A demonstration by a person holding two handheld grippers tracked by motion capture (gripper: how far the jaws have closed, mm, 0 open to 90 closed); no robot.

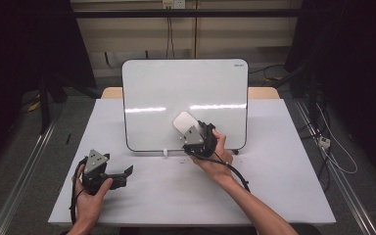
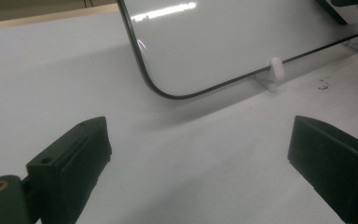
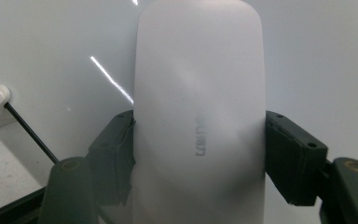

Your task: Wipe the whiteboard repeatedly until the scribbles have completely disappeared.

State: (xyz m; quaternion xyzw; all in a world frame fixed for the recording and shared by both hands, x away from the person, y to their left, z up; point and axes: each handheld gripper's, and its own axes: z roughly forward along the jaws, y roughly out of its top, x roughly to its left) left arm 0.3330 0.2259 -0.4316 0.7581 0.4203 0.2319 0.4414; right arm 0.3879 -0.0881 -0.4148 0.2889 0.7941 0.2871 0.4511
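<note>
A white whiteboard point(image 1: 186, 98) with a thin black rim stands tilted back on the grey table point(image 1: 274, 161). My right gripper point(image 1: 188, 131) is shut on a white, rounded eraser point(image 1: 182, 122) and holds it against the board's lower middle. In the right gripper view the eraser point(image 3: 198, 93) sits clamped between the two black jaws of that gripper point(image 3: 199, 154), with the board point(image 3: 51, 46) right behind it. My left gripper point(image 1: 125, 172) rests on the table at the front left, open and with nothing in it. Its jaws point(image 2: 200, 154) point toward the board's lower left corner point(image 2: 168, 88).
Small white clip feet point(image 1: 166, 152) hold up the board's bottom edge; one foot point(image 2: 276, 70) shows in the left gripper view. A few dark specks point(image 2: 324, 84) lie on the table near it. Cables and metal rails run along the floor on both sides.
</note>
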